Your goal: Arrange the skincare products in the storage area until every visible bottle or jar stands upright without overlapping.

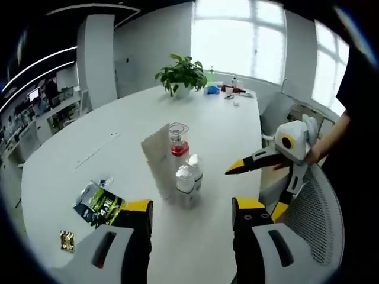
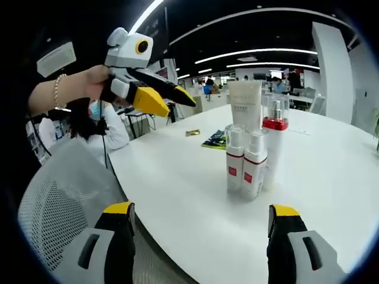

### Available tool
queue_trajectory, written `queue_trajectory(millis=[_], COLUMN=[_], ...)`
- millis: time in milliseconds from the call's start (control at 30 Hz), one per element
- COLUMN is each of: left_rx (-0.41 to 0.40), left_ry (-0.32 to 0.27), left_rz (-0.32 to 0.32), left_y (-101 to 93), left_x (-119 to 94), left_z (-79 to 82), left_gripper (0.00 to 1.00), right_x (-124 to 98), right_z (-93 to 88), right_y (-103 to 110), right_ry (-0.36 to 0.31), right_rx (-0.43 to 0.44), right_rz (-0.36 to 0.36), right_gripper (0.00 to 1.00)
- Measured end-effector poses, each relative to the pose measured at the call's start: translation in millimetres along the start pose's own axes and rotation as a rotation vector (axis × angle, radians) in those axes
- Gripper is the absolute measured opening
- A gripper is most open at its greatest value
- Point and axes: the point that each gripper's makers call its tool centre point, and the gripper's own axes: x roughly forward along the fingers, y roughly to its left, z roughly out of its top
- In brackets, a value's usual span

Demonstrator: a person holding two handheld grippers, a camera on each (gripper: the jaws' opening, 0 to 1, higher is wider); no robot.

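Note:
Two small white spray bottles [image 1: 188,177] with red labels stand upright side by side mid-table, also in the right gripper view [image 2: 246,163]. Just behind them stands a clear bottle with a red band [image 1: 178,139] [image 2: 275,125]. A tall white tube [image 1: 157,157] [image 2: 244,105] stands upright close beside it. My left gripper [image 1: 193,203] is open, its jaws just short of the spray bottles; it also shows held high off the table edge [image 2: 177,105]. My right gripper [image 2: 201,208] is open and holds nothing. From the side [image 1: 232,170] it hovers right of the bottles.
A green packet [image 1: 98,204] [image 2: 214,141] and a small gold sachet [image 1: 67,239] [image 2: 192,132] lie flat near the table edge. A potted plant [image 1: 180,74] and small items [image 1: 228,90] sit at the far end. A mesh chair [image 1: 314,219] [image 2: 59,195] stands beside the table.

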Motion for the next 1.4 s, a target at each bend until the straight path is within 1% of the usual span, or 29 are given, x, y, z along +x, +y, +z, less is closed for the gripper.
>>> queue_trajectory(millis=[167, 200, 267, 367, 467, 567, 600, 667, 833, 933, 1000, 1100, 1167, 1200, 1267, 1400], left_rx=[-0.092, -0.117, -0.149, -0.229, -0.260, -0.292, -0.301, -0.319, -0.351, -0.368, -0.376, -0.385, -0.420, -0.423, -0.421, -0.411], left_ry=[-0.009, -0.011, -0.024, -0.044, -0.045, -0.052, -0.058, -0.061, -0.076, -0.078, -0.062, -0.047, -0.067, -0.072, -0.074, -0.059], left_rz=[0.057, 0.073, 0.099, 0.147, 0.166, 0.196, 0.204, 0.216, 0.234, 0.223, 0.220, 0.230, 0.226, 0.224, 0.221, 0.208], left_y=[2.7, 8.2, 8.4, 16.9, 16.1, 24.1, 26.2, 33.0, 40.1, 48.1, 47.5, 53.5, 57.7, 60.2, 56.5, 57.3], left_x=[-16.4, -20.6, -26.6, -40.2, -50.9, -62.4, -66.2, -73.6, -85.6, -93.2, -94.3, -98.5, -101.1, -102.3, -102.3, -105.4], left_z=[-20.9, -28.5, -33.4, -48.1, -54.6, -63.4, -65.8, -73.0, -78.8, -87.5, -91.8, -102.6, -105.9, -107.7, -108.3, -115.2], left_gripper=[0.59, 0.61, 0.64, 0.71, 0.75, 0.83, 0.86, 0.90, 0.99, 0.99, 0.99, 0.99, 0.99, 0.99, 0.99, 0.99], right_x=[0.4, 0.4, 0.1, 1.7, 2.7, 2.8, 2.2, 1.2, -1.4, -3.1, -5.7, -8.4, -9.7, -10.1, -11.4, -13.1], right_z=[-0.8, -0.6, -1.0, -0.9, 3.0, -2.8, -2.7, -1.7, -6.5, -8.5, -12.6, -16.0, -19.4, -20.1, -21.7, -23.9], right_y=[-1.7, -1.6, -0.3, -1.5, -4.9, -2.6, -3.8, -8.6, -15.4, -22.1, -26.9, -33.0, -36.2, -37.1, -39.5, -41.6], right_ry=[-0.002, -0.005, -0.005, 0.003, -0.006, 0.015, 0.012, 0.005, 0.025, 0.032, 0.054, 0.071, 0.088, 0.092, 0.102, 0.113], right_rx=[0.011, 0.014, 0.017, 0.013, 0.002, 0.004, 0.015, 0.033, 0.044, 0.055, 0.062, 0.075, 0.074, 0.074, 0.075, 0.086], right_rz=[-0.003, -0.002, 0.001, 0.006, -0.006, 0.000, -0.006, -0.026, -0.066, -0.100, -0.132, -0.168, -0.185, -0.190, -0.206, -0.222], right_gripper=[0.99, 0.99, 0.99, 0.99, 0.99, 0.99, 0.99, 0.99, 0.99, 0.99, 0.98, 0.97, 0.97, 0.97, 0.96, 0.96])
